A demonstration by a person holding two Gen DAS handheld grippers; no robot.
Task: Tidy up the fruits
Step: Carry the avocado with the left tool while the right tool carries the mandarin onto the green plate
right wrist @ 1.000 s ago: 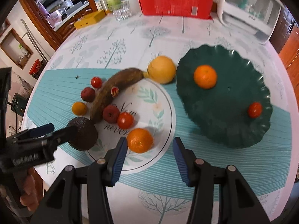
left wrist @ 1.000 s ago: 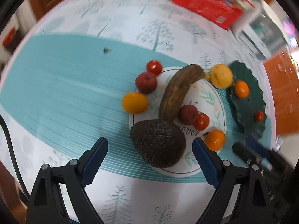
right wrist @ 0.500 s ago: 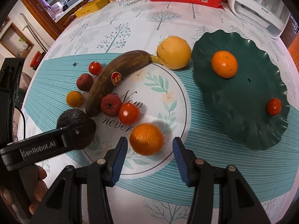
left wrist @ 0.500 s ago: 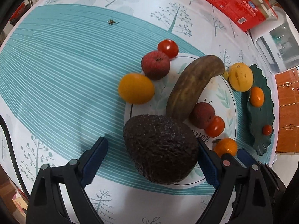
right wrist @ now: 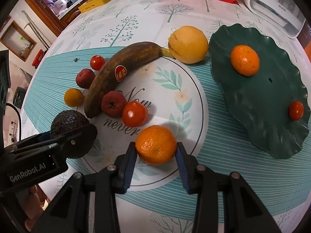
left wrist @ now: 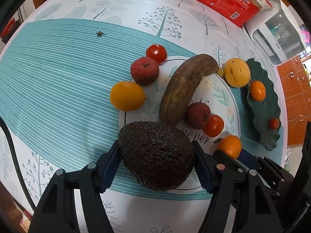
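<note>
Two handheld grippers each clamp a fruit on the tablecloth.
The left gripper squeezes an avocado; the right gripper pinches a mandarin. The green plate holds another mandarin and a cherry tomato.

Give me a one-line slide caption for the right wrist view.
Right gripper closes on a mandarin beside the green leaf-shaped plate, while the left gripper holds an avocado.
</note>
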